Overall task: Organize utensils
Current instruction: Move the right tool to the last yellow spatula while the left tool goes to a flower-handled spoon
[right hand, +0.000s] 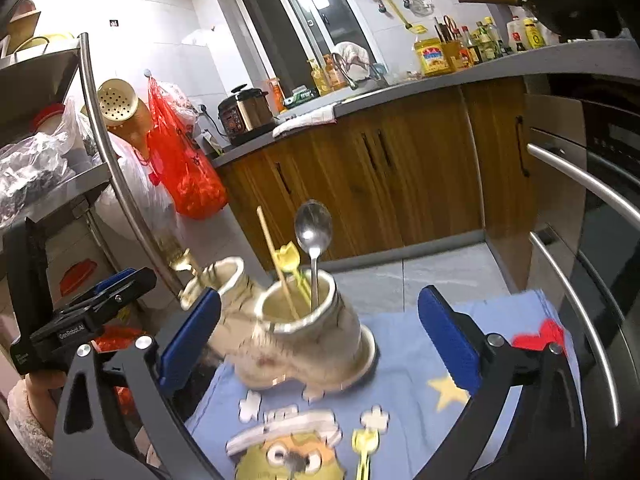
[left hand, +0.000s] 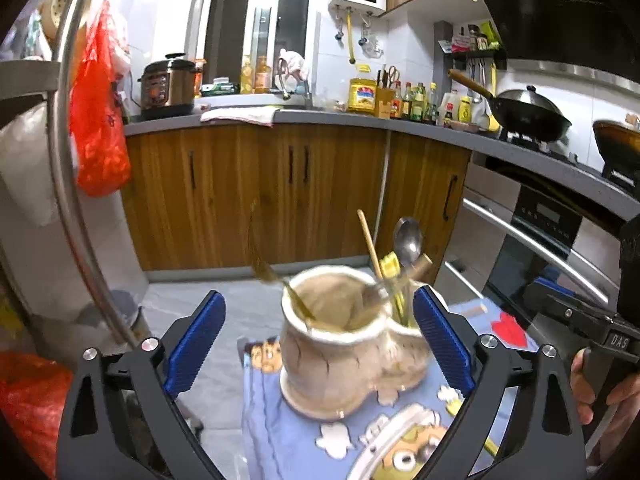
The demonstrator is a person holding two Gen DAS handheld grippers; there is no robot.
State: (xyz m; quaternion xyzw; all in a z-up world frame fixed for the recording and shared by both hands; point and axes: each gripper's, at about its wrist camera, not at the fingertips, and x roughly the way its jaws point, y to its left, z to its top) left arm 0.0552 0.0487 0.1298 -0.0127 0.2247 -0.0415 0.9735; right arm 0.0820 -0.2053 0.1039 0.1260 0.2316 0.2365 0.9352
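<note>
Two open mouths of the boot-shaped ceramic holder (left hand: 340, 340) sort the utensils: a gold fork (left hand: 276, 280) leans in one, while the spoon (right hand: 314, 236), chopstick (right hand: 276, 260) and yellow pick (right hand: 290, 258) stand in the other. The holder sits on the blue cloth (right hand: 420, 380), near the cabinets. Left gripper (left hand: 320, 344) and right gripper (right hand: 316, 340) both gape wide, holding nothing; another yellow pick (right hand: 362, 444) lies loose on the cloth, presumably next.

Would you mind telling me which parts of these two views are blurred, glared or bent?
Left wrist view: the ceramic holder and gold fork are motion-smeared, the far counter is sharper and curves with the fisheye. Right wrist view: the holder's base is smeared, the steel spoon is crisp, and the upper-left wall is washed out.
</note>
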